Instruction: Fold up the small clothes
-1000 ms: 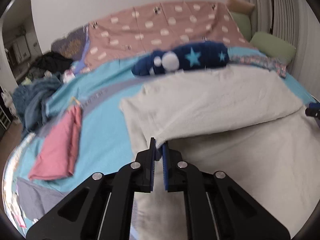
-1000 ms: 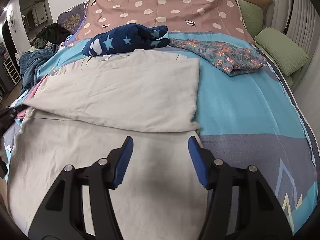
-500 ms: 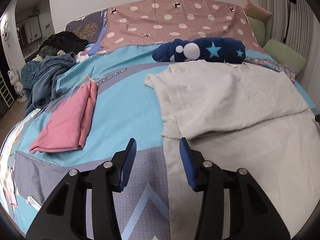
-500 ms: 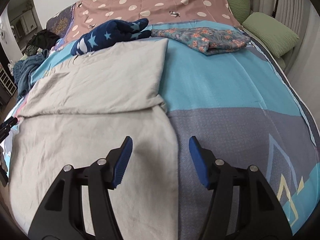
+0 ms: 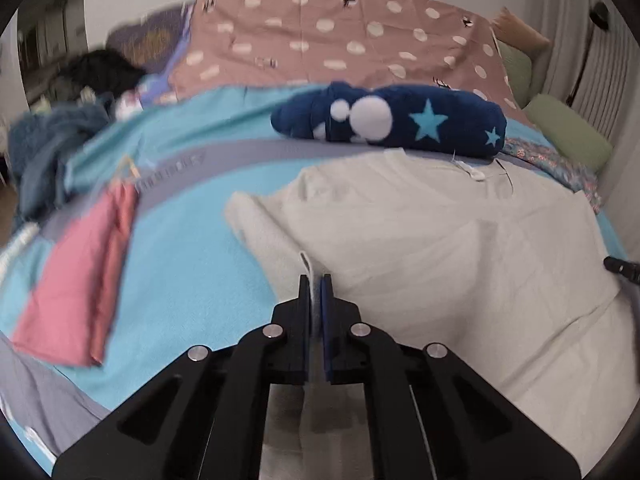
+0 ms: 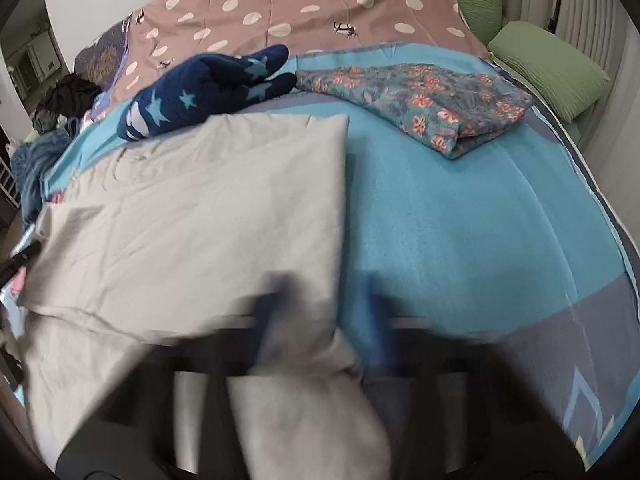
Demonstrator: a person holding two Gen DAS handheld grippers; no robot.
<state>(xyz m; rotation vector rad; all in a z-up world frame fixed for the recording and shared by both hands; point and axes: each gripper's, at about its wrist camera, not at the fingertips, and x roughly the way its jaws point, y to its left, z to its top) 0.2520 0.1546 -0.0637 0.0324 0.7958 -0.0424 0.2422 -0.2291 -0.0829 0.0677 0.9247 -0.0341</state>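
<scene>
I have the pale grey garment [image 5: 440,240] spread across the blue bedspread [image 5: 192,264], its long axis running from me toward 12 o'clock, its near part already doubled over the rest. My left gripper [image 5: 315,284] is the nearer tool: its jaws are pressed together on a thin upright strip of the garment's left edge, which stands up just past the fingertips at 12 o'clock. In the right wrist view the same garment [image 6: 192,232] lies from 9 to 12 o'clock, its right edge running straight ahead. My right gripper [image 6: 320,304] is badly smeared; the jaws look spread, with that edge between them, but I cannot tell for sure. A pink folded piece [image 5: 76,280] sits at 9 o'clock of the left tool, well apart.
</scene>
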